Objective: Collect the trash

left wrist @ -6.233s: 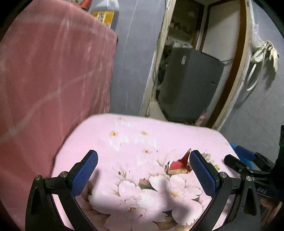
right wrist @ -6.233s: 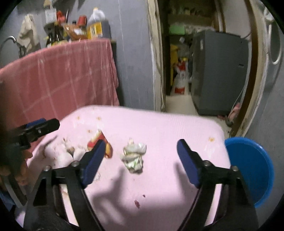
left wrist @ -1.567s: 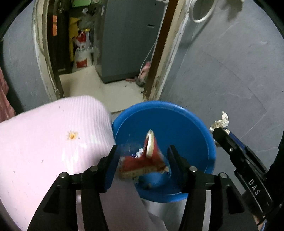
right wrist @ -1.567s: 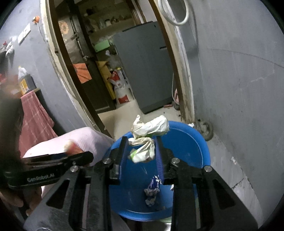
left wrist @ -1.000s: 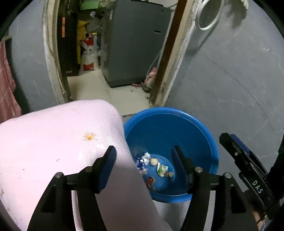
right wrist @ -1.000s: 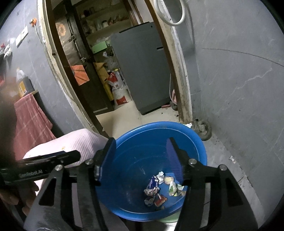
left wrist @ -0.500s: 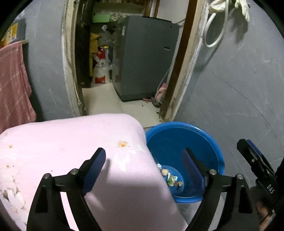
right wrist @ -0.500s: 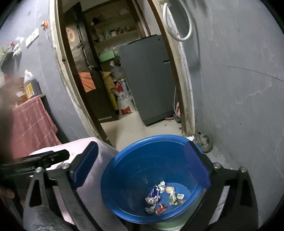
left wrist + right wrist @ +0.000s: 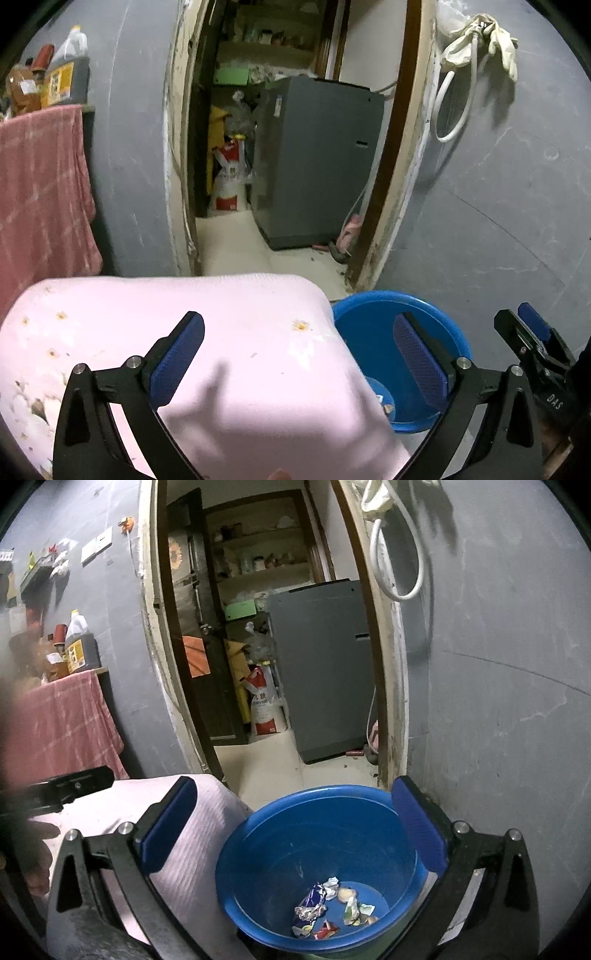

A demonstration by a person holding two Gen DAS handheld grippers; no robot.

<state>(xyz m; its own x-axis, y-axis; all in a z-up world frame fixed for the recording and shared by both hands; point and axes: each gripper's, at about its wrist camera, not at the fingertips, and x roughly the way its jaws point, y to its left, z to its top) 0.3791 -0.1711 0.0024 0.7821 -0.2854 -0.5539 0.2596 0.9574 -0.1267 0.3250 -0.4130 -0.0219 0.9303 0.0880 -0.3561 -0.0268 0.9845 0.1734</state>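
Grey plastered walls frame an open doorway (image 9: 280,635), through which a grey appliance (image 9: 317,158) and a red-and-white sack (image 9: 264,705) stand on a pale tiled floor. On the left a pink checked cloth (image 9: 40,192) hangs from a counter that carries bottles, and a white hose with a glove (image 9: 476,48) hangs on the wall to the right of the door frame.

Nearer the cameras, a surface under a pink flowered cover (image 9: 229,332) meets a blue basin (image 9: 258,849) that sits on the floor just beside its edge. The trash (image 9: 325,908) lies on the bottom of the basin: several crumpled wrappers and scraps of paper (white, blue, red and green bits, bunched together).

The left gripper (image 9: 295,354) hangs over the corner of the covered surface, its jaws having just been opening; they now stand spread wide with nothing between them. The right gripper (image 9: 291,827) hangs above the basin, jaws likewise just opened and spread wide, gripping nothing, the wrappers visible well below between its blue pads (image 9: 419,827).
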